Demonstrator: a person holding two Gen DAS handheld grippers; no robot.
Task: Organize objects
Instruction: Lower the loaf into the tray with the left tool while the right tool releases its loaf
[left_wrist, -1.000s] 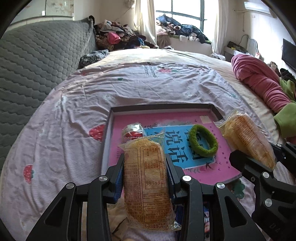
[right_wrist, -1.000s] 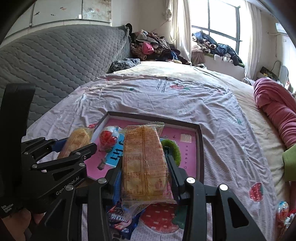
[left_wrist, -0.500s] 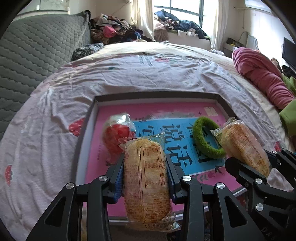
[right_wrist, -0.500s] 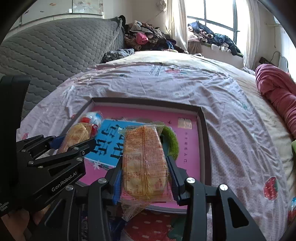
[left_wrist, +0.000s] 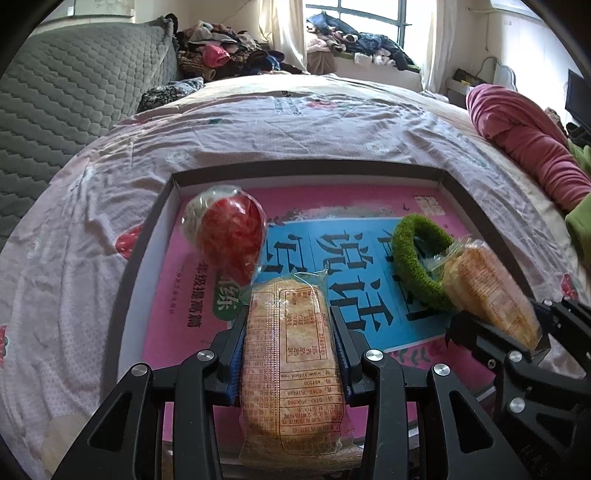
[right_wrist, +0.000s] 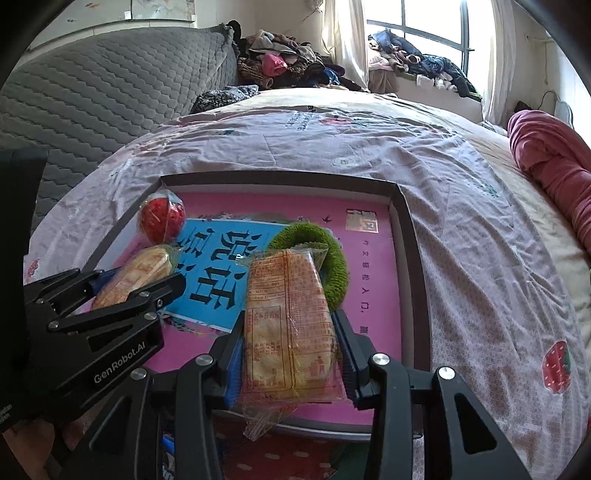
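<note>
A shallow box with a pink printed floor and grey rim (left_wrist: 306, 171) (right_wrist: 400, 206) lies on the bed. In it lie a red wrapped ball (left_wrist: 227, 230) (right_wrist: 161, 218) and a green fuzzy ring (left_wrist: 419, 258) (right_wrist: 334, 269). My left gripper (left_wrist: 288, 332) is shut on an orange wrapped snack pack (left_wrist: 291, 369), held over the box's near left part. My right gripper (right_wrist: 290, 332) is shut on a second orange snack pack (right_wrist: 286, 317) (left_wrist: 487, 291), held over the box beside the green ring. Each gripper shows in the other's view, the left (right_wrist: 136, 280) and the right (left_wrist: 495, 328).
The bed carries a pink strawberry-print sheet (left_wrist: 258, 122). A grey quilted headboard (left_wrist: 66, 88) stands left. A rolled pink blanket (left_wrist: 524, 144) lies at right. Clothes pile up by the window (left_wrist: 229, 51). A blue wrapper (right_wrist: 170, 450) lies under my right gripper.
Both grippers have moved forward and down over the box with their snack packs. The box, the red ball and the green ring look larger and nearer.
</note>
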